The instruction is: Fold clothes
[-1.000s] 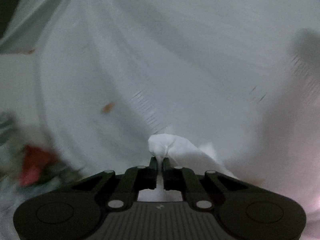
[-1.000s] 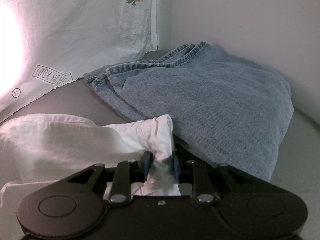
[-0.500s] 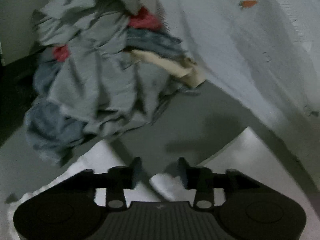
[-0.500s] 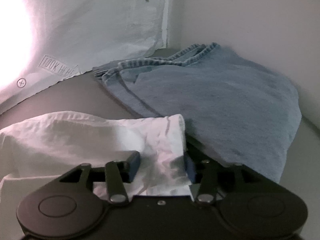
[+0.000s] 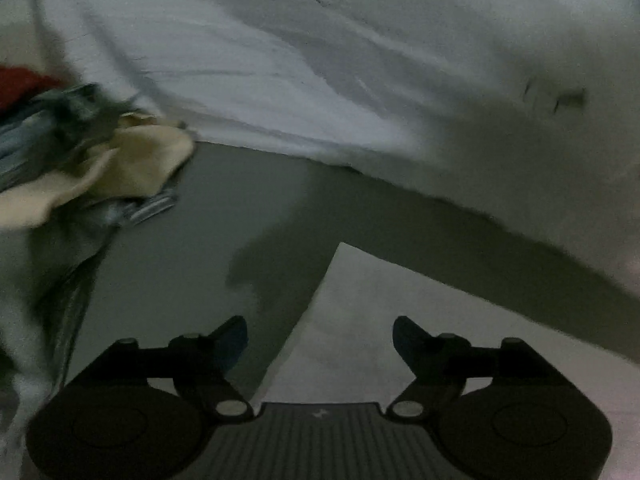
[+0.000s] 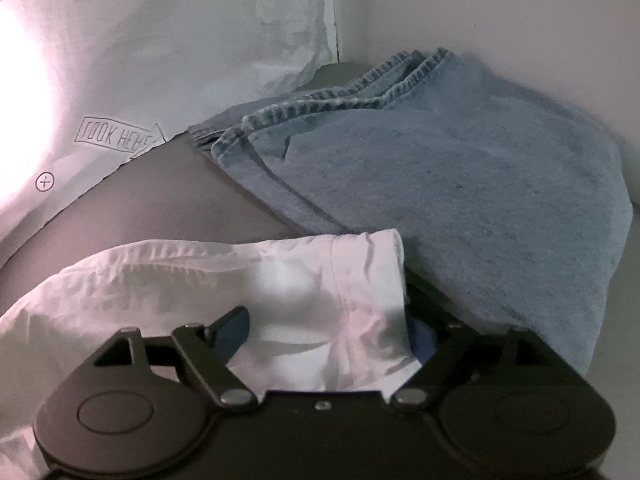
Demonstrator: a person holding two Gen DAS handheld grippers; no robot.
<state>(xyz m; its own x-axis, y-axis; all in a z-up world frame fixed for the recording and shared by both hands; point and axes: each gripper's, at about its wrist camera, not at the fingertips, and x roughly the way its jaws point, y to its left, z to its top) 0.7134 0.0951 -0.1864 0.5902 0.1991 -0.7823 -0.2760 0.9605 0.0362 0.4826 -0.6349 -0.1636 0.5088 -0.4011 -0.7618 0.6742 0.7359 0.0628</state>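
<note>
Below left gripper (image 5: 320, 338): jaws wide, empty; white garment (image 5: 400, 320) corner flat on grey table (image 5: 200, 248); jumbled clothes pile (image 5: 80, 160) at 9 o'clock.

Right view: right gripper (image 6: 326, 330) jaws spread, white cotton between, ungripped; folded denim jeans (image 6: 440, 168) at 1 o'clock. Judgement: fold laid or awaiting regrasp; undecidable.

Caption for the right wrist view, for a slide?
Open right gripper over white garment, folded jeans behind.

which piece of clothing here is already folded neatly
The blue jeans by the wall: flat, hems stacked together. The white garment at the right claw lies rumpled, and the pile is a jumble.
</note>
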